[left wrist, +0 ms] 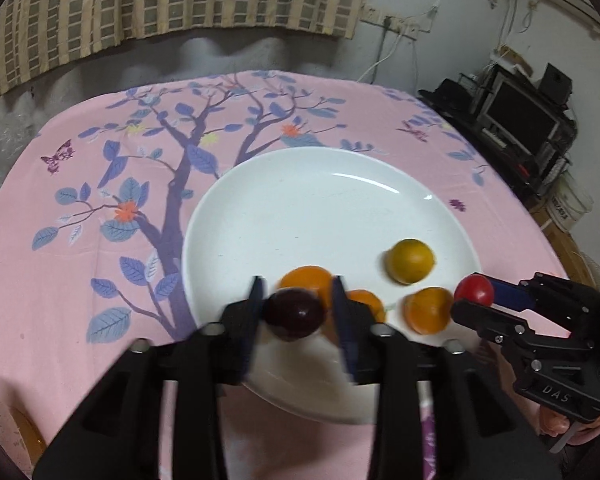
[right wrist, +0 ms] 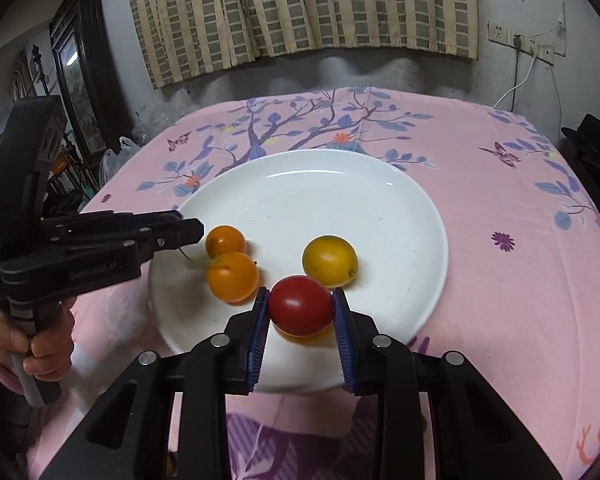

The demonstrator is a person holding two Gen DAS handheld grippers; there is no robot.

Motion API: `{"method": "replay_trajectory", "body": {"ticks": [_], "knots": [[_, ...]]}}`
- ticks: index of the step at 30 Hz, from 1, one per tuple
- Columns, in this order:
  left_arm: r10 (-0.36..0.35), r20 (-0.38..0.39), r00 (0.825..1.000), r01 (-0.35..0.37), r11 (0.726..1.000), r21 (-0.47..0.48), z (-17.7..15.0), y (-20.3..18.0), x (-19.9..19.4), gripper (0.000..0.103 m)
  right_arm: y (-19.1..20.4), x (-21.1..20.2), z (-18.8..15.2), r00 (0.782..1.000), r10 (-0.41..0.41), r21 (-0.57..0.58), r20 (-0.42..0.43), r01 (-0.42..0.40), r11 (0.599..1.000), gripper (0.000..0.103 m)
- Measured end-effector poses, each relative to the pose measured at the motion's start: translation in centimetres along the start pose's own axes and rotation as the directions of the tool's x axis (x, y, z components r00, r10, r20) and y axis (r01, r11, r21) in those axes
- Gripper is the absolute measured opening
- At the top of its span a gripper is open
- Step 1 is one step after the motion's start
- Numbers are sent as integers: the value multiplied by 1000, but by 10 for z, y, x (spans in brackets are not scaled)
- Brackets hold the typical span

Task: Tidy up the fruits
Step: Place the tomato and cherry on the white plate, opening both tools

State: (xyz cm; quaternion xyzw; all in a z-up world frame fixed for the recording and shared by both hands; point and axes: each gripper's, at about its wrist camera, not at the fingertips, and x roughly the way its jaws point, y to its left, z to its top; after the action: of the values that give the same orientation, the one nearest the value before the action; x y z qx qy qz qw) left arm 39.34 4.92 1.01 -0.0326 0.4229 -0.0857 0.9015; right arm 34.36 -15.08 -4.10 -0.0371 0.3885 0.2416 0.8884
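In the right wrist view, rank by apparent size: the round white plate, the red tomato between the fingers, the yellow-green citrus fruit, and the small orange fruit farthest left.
1. Round white plate.
2. Red tomato, though it is nearest the camera.
3. Yellow-green citrus fruit, close to the tomato, so that order is unsure.
4. Small orange fruit.

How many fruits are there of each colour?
Orange fruits: 3
Yellow fruit: 1
Red fruit: 1
Dark purple fruit: 1
Total: 6
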Motion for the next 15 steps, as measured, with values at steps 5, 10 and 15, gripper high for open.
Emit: {"method": "replay_trajectory", "body": {"ticks": [5,10,15], "knots": [[55,96,994,-54,999,-6,-8,1,-30,90,9,-25,-4,998,20,-32,57,-18,999,54],[37,77,996,-34,999,-39,-36,3,-65,94,9,-67,-33,994,-4,-50,110,10,999,60],[40,71,997,-35,997,-65,-90,4,-92,98,-12,-94,-84,993,-17,35,113,13,999,60]]}}
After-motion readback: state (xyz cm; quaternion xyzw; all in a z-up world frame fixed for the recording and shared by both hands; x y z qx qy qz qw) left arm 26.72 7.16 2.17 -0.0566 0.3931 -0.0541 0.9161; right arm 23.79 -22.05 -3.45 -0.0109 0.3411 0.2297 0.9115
